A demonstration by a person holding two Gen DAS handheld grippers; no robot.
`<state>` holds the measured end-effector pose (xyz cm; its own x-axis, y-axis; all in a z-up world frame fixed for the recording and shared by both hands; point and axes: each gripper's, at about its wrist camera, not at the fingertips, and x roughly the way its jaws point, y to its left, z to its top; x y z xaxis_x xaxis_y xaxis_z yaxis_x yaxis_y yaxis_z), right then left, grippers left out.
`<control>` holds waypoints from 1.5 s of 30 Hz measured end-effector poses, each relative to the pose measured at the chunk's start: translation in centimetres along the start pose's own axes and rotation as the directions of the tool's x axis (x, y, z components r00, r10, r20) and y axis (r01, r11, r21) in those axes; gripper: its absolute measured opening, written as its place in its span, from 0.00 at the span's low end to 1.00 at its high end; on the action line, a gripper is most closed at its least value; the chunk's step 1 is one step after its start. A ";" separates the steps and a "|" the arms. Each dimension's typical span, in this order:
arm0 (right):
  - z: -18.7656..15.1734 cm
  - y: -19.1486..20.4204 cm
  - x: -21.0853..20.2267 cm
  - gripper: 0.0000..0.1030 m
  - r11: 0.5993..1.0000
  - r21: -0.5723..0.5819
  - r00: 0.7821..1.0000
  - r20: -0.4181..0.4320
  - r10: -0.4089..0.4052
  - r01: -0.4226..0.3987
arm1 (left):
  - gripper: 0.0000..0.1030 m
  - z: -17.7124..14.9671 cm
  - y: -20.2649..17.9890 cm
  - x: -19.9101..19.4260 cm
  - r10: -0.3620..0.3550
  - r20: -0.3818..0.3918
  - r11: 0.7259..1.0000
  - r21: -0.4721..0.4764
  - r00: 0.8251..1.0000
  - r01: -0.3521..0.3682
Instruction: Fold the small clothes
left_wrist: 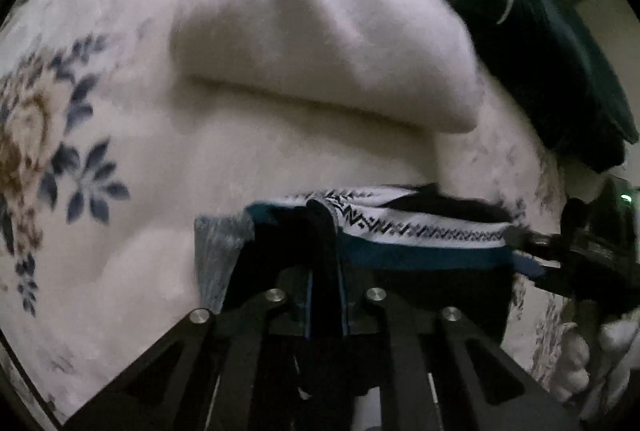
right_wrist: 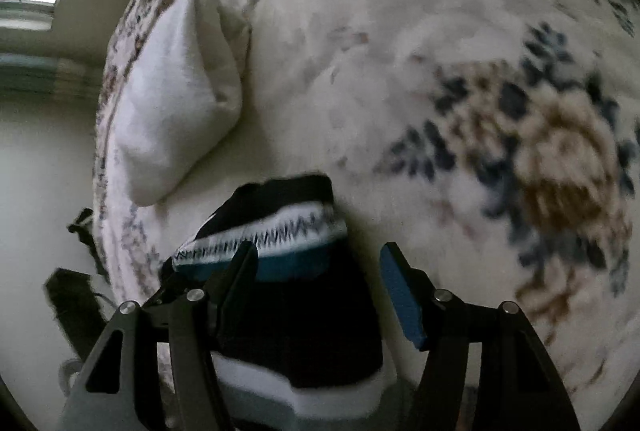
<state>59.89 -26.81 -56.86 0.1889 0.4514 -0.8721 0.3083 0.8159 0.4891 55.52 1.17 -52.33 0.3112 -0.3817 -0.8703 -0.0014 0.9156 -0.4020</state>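
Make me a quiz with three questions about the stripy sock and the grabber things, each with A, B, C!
1. Where does the white folded cloth lie?
A. on the flowered blanket
B. inside a box
C. on a chair

2. What colour is the band under the sock's zigzag stripe?
A. red
B. teal blue
C. yellow

3. How does the right gripper stand?
A. open, fingers wide apart
C. out of sight
B. squeezed shut on the white cloth

Answers:
1 A, the cloth rests on the blanket near its patterned edge.
2 B, a teal band runs just below the black-and-white zigzag.
3 A, its two fingers stand well apart over the sock, while the left gripper is the one pinching it.
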 end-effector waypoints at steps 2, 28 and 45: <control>0.5 0.7 1.5 0.35 1.000 -0.015 1.000 -0.008 -0.012 0.012 | 0.07 0.1 0.7 -1.3 -0.017 0.039 0.999 -0.028 0.999 0.018; 1.4 7.1 4.0 0.19 0.994 -0.071 0.997 0.006 -0.083 0.083 | 0.53 2.9 8.3 -2.1 -0.195 0.030 0.961 -0.196 0.980 0.197; 1.3 5.7 4.6 0.04 0.990 -0.015 0.990 0.024 -0.141 0.141 | 0.57 3.9 6.8 1.0 -0.169 -0.030 0.975 -0.152 0.985 0.163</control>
<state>63.72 -20.57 -58.06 0.1657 0.3236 -0.9316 0.3178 0.8767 0.3610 59.53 7.54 -54.81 0.2784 -0.5345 -0.7980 -0.0951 0.8114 -0.5766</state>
